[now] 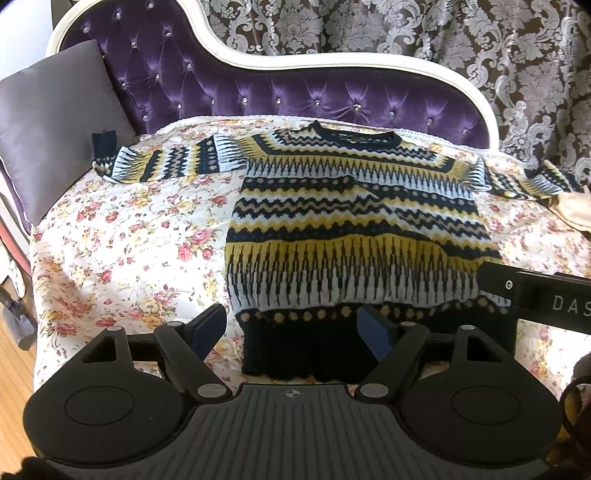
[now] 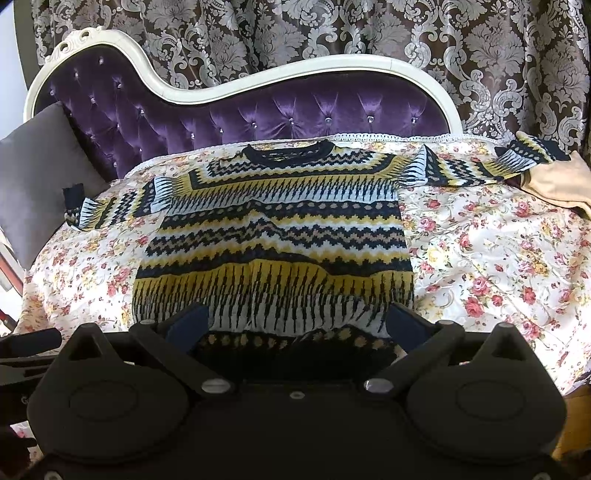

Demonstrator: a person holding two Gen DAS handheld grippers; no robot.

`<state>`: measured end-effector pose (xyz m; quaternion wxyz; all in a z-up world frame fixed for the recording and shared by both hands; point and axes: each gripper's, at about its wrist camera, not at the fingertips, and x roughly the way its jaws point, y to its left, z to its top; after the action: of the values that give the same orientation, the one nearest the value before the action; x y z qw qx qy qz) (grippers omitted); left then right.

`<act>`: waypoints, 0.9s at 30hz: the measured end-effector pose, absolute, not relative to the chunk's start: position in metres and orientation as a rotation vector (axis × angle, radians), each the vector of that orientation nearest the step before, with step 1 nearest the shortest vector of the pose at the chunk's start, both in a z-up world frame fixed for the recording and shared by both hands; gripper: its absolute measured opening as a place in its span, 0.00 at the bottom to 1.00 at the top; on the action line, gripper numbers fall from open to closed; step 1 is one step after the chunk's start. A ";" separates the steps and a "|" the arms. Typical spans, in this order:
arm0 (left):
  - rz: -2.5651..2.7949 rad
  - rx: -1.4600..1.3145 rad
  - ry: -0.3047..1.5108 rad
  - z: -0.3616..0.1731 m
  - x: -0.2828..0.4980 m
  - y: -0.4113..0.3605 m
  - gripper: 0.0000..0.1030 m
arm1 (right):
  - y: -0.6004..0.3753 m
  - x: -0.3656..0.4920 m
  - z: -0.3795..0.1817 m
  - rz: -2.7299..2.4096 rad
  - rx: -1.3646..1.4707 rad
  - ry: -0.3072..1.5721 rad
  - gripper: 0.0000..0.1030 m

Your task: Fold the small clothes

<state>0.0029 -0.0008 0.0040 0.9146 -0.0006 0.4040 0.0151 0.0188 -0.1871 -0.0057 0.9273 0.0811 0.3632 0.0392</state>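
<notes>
Sweater (image 1: 354, 221) — knitted in navy, yellow, pale blue and tan bands — spread flat, front up, on a floral bedspread (image 1: 122, 258) covering a chaise with purple tufted velvet back (image 1: 295, 92) and white frame. Neckline toward the backrest, dark ribbed hem toward the cameras, both sleeves stretched out sideways; end of one sleeve (image 2: 532, 155) lying over a tan cushion (image 2: 557, 181), cuff of the other (image 1: 103, 147) touching a grey pillow (image 1: 51, 122). Patterned damask curtain (image 2: 369, 33) behind.

Left claw (image 1: 291, 330) hovering at the hem's left corner, jaws wide apart, nothing gripped; one blue pad (image 1: 375, 332) over the dark ribbing, the other over bedspread. Right claw (image 2: 295, 325) likewise spread wide — straddling the hem near its right part, pads clear of the knit, holding nothing. Part of the right claw seen at the edge of the left wrist view, just beside the hem.
</notes>
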 end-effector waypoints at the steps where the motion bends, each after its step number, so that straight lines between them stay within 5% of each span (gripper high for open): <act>1: 0.032 -0.002 0.832 0.004 0.003 -0.001 0.75 | -0.187 0.019 -0.006 0.081 0.168 0.747 0.99; 27: 0.041 -0.012 0.848 0.000 0.007 0.002 0.75 | -0.184 0.024 -0.008 0.086 0.169 0.763 0.99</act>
<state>0.0072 0.0019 -0.0004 0.9113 -0.0059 0.4112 0.0198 0.0236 -0.1843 -0.0078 0.9237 0.0821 0.3717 0.0420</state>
